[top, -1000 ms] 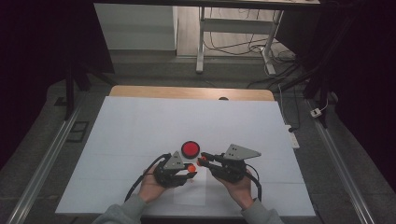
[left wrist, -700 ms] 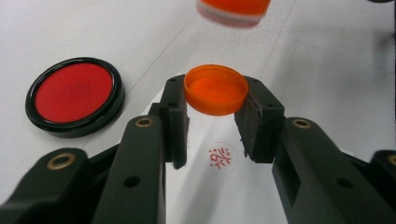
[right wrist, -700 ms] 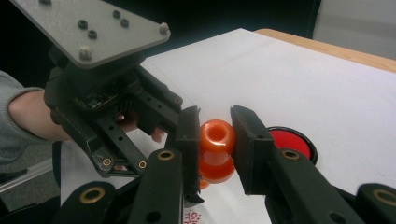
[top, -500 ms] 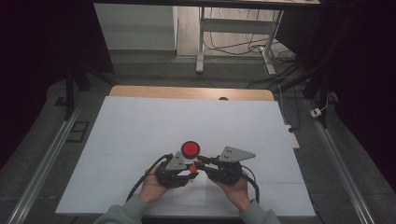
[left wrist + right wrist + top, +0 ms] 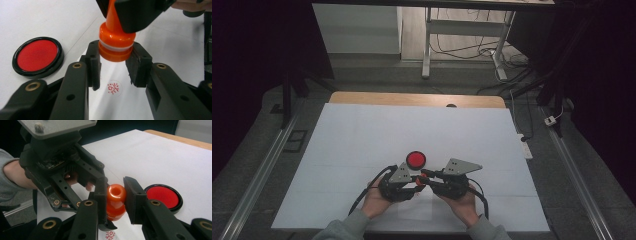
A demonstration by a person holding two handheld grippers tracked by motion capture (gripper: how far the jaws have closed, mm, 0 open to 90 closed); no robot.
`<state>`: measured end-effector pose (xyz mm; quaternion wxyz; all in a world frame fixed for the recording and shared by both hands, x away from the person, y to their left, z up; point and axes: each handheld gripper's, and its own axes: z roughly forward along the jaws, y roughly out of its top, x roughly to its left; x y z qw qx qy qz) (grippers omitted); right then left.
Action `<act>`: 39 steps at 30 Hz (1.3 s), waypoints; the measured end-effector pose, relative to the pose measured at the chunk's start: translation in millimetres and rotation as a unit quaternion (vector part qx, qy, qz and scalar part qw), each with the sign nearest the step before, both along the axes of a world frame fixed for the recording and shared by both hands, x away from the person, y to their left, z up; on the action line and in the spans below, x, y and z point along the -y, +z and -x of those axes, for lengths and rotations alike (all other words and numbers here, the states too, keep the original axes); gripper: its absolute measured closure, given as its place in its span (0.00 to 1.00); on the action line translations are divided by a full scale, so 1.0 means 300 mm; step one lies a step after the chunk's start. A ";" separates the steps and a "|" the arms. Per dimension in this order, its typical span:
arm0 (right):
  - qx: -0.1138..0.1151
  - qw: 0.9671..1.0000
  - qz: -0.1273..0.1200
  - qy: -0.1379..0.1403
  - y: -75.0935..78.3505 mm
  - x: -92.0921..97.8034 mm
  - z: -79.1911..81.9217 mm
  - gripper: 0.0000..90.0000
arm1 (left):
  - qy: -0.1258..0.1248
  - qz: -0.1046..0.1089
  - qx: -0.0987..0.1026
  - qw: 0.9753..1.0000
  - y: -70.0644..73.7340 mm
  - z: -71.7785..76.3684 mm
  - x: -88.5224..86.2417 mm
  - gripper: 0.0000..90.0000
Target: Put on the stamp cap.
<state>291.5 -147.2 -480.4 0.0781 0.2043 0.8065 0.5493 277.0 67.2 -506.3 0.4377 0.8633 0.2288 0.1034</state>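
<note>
An orange stamp (image 5: 116,195) stands upright between my two grippers, just above a small white sheet (image 5: 414,207). My right gripper (image 5: 115,192) is shut on its upper part. My left gripper (image 5: 113,60) has a pad on either side of the stamp's wide base (image 5: 116,52); I cannot tell whether the pads press on it. On the sheet under the stamp is a round red imprint (image 5: 113,88). A round red ink pad (image 5: 415,159) in a black case lies on the table just beyond the grippers. In the high view the two grippers meet tip to tip at the stamp (image 5: 419,181).
White covering (image 5: 412,130) spreads over the table, with a wooden edge (image 5: 362,98) at the far side. Both of the person's hands rest near the front edge (image 5: 412,231). Metal rails run along the left and right sides.
The two grippers have closed in on each other around the stamp; a gap between their tips a second ago is gone. The ink pad has not moved.
</note>
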 end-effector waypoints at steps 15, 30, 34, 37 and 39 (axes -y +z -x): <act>-0.002 1.000 0.001 0.004 -0.006 -0.005 -0.001 0.80 | 0.000 0.001 0.000 1.000 0.003 0.001 -0.001 0.72; -0.018 1.000 -0.016 0.005 -0.014 0.004 -0.007 0.80 | 0.005 -0.009 0.009 1.000 0.008 0.009 0.004 0.72; -0.024 1.000 -0.021 0.003 -0.021 0.004 -0.007 0.81 | 0.006 -0.014 0.014 1.000 0.009 0.013 0.006 0.72; -0.027 0.999 -0.025 0.003 -0.022 0.006 -0.007 0.81 | 0.006 -0.016 0.015 1.000 0.010 0.016 0.007 0.72; -0.027 0.999 -0.024 0.004 -0.023 0.006 -0.006 0.81 | 0.007 -0.018 0.010 1.000 0.011 0.016 0.008 0.72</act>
